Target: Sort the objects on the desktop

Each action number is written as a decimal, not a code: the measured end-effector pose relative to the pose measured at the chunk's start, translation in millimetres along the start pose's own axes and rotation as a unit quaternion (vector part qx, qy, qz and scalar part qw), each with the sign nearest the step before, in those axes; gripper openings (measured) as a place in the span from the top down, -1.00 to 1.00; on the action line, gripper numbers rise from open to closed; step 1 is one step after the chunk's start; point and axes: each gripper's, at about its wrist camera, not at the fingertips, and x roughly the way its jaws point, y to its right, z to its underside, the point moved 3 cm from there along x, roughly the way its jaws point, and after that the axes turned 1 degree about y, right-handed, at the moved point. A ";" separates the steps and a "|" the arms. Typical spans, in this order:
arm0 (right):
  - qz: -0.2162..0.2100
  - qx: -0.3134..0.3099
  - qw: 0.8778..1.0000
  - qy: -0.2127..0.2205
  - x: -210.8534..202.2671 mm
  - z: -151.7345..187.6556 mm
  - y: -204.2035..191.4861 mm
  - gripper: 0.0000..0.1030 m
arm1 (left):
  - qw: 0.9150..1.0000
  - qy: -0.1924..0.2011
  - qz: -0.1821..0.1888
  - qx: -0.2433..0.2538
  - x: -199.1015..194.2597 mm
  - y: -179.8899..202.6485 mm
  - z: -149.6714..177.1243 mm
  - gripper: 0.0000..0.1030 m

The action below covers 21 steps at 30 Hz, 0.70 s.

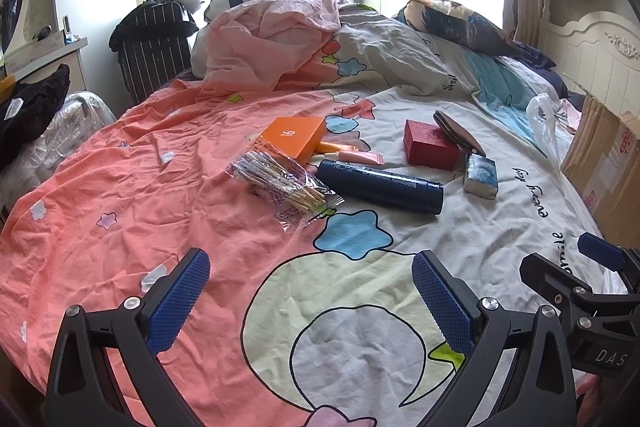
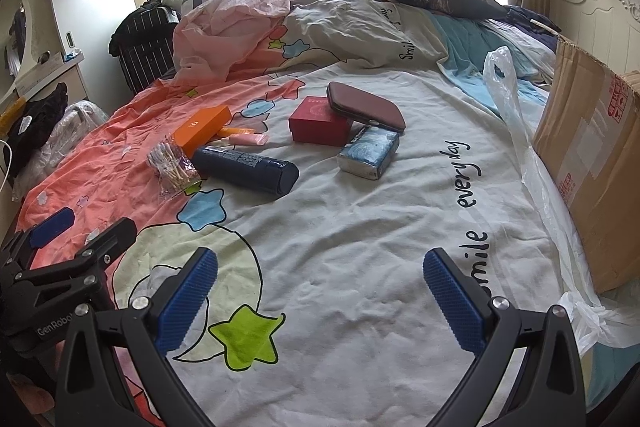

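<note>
Both grippers hover low over the bedsheet (image 2: 360, 227), nothing held. Left gripper (image 1: 310, 301): jaws wide apart, blue pads facing each other over the cartoon print. Right gripper (image 2: 320, 301): jaws likewise wide apart, over the white part of the sheet; it also shows at the right edge of the left wrist view.

Items sit in a loose cluster mid-bed, well ahead of both grippers. Dark blue bottle (image 1: 380, 185) lies on its side. Just left of it, a clear bag of cotton swabs (image 1: 280, 183), touching or nearly touching the bottle's end. Behind them, an orange box (image 1: 294, 138) w/ an orange tube (image 1: 338, 147) and a pink tube (image 1: 362, 157) lying beside it. To the right, a red box (image 1: 430, 145) w/ a maroon case (image 2: 366, 107) leaning across its far corner; the case's other end rests on a tissue pack (image 2: 369, 153), which lies just beside the red box.

Cardboard box (image 2: 592, 163) stands at the bed's right side, a clear plastic bag (image 2: 520, 131) draped next to it. Crumpled duvet (image 1: 280, 39) and pillow (image 1: 456, 21) at the far end
</note>
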 end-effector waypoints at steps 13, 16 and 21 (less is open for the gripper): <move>0.018 -0.025 1.000 -0.008 7.8 1.8 -5.8 -1.00 | 1.000 -0.013 0.010 -0.004 6.1 -2.1 3.2 -1.00; 0.021 -0.026 0.999 -0.006 7.9 1.6 -6.3 -1.00 | 1.000 -0.014 0.007 -0.002 7.8 -2.9 3.3 -1.00; 0.022 -0.025 0.999 -0.003 6.8 0.1 -5.2 -1.00 | 1.000 -0.019 0.008 0.004 11.4 -1.6 3.4 -1.00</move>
